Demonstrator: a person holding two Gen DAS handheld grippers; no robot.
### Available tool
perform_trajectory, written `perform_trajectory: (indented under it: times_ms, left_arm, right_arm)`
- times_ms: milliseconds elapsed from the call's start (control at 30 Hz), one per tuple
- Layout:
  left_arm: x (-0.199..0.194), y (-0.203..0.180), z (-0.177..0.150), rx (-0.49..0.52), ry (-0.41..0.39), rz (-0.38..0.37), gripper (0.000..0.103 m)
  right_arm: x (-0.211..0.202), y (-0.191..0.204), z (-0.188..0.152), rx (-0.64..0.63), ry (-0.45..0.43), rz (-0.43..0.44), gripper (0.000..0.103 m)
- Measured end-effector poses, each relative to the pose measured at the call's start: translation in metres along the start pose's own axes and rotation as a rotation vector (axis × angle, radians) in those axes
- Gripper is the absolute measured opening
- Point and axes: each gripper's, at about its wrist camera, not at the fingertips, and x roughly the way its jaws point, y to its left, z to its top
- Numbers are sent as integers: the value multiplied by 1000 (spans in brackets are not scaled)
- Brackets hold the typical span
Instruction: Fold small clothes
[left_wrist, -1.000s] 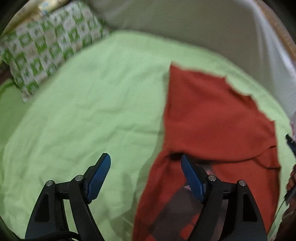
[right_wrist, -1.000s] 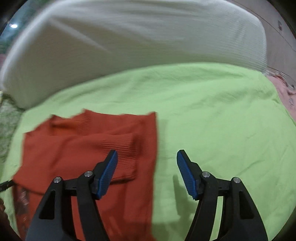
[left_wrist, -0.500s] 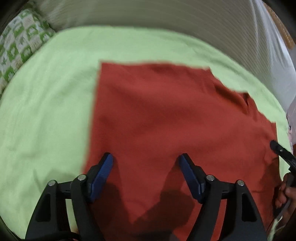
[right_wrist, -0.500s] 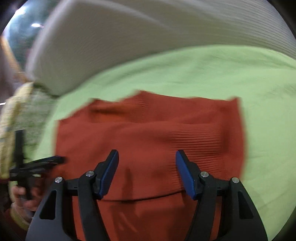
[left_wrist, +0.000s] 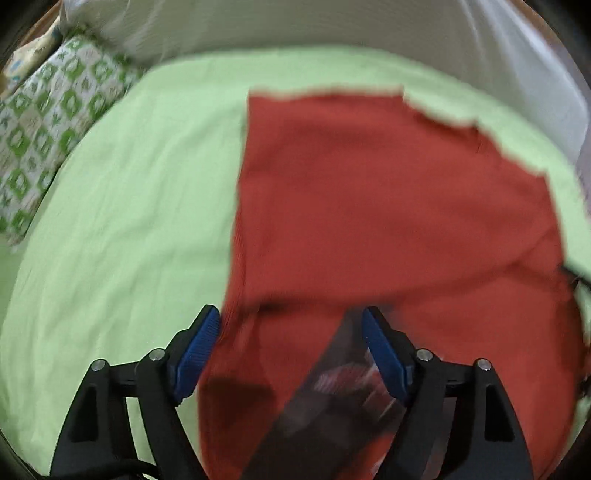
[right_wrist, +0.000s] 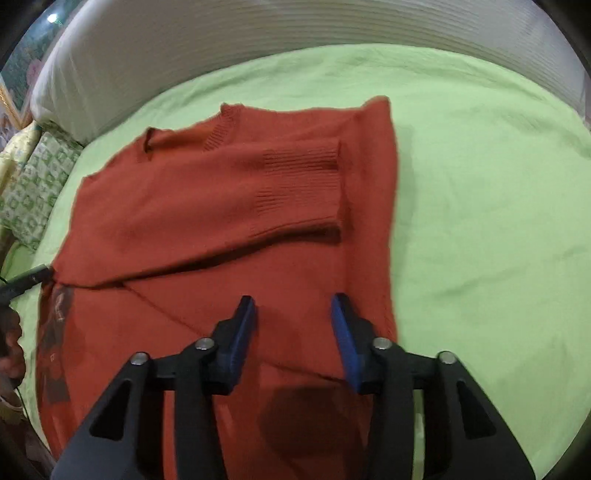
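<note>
- The sweater is rust red, one plain colour; the cuff of its folded sleeve is ribbed in the same red.
- Near the lower edge of the sweater there is a dark print; its picture is too blurred to read.
- The bedsheet is light green, without pattern.
- The pillow has a white ground with green square motifs.
- The headboard is off-white with fine horizontal ribs.
- The right gripper is black, with blue pads.
- The left gripper has the same colours: black body, blue pads.

Left gripper agape, right gripper narrowing, unclamped
</note>
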Motion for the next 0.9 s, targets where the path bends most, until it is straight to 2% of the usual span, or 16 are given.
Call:
perform_trajectory:
  times_ms: [67,133,200,233,300,400,600,700,900]
  left_arm:
    - [-12,12,-20,-36,6,-51,74]
    - [-36,26,-47,-87,10,-85,76]
    - [-56,35,-69,-118,-6,-98,78]
    - [-67,38,-85,-129,-14,-109,80]
    - [-86,38,-115,-133,-16,-108,80]
    - [-106,38,-158,-137,-6,-92,81]
    - [-117,27,-228,-141,51,-101,81]
    - [-114,24,-251,-130,80,-109,81]
    - [-119,8,-270,-90,68,-156,83]
  right_arm:
    - [-23,-1,-5,33,-8,-21,44]
    - [-54,5,-18,24,-43,-2,48]
    - [-86,11,-40,18,-84,43,63]
    - [-102,15,-53,14,-104,66,66]
    - [-122,22,-79,-2,-120,94,67]
    - [-133,36,-112,20,-97,115,67]
    - [-157,49,-172,27,-89,97,67]
    - [-169,46,-194,43,-81,126,67]
    - [-181,41,-223,66,-63,122,67]
